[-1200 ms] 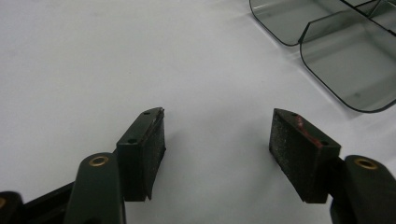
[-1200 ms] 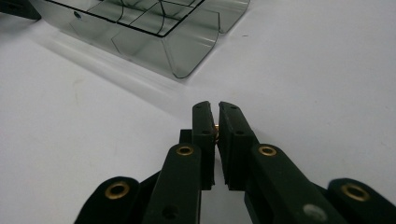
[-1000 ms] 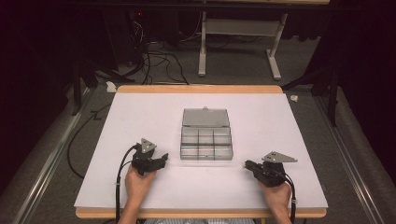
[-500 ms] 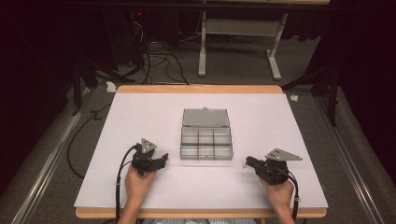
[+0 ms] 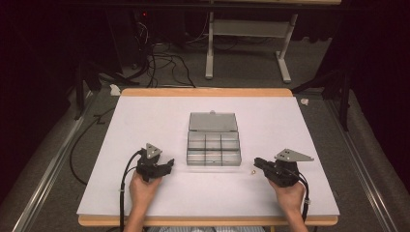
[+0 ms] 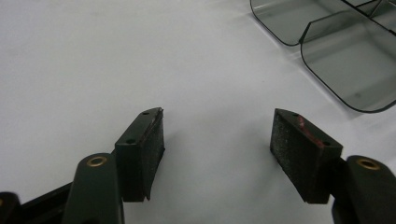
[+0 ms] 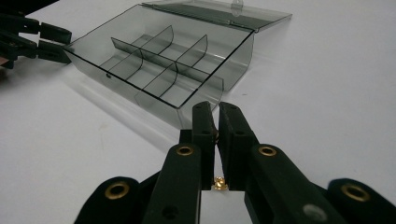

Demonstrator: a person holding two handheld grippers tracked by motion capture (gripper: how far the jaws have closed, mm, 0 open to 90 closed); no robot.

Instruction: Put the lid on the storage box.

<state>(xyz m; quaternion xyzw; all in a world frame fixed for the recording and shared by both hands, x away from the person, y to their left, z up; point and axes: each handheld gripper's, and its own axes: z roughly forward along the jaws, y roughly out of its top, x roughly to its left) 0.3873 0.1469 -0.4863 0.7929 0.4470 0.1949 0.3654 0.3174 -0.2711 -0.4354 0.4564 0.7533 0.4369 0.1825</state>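
Observation:
A clear grey compartment box lies in the middle of the white table with its lid folded back flat. My right gripper hovers just right of the box, pointing left. In the right gripper view its jaws are shut, with a small brass piece pinched between the pads. A second small brass piece lies on the table under the jaws and shows through their gap. My left gripper rests left of the box, open, with nothing between its pads.
The box's compartments look empty. The white table has a wooden edge at front and back. Beyond it are a dark floor with cables and a white table frame.
My right gripper has lifted a little off the table, jaws still shut. The left gripper and the box have not moved.

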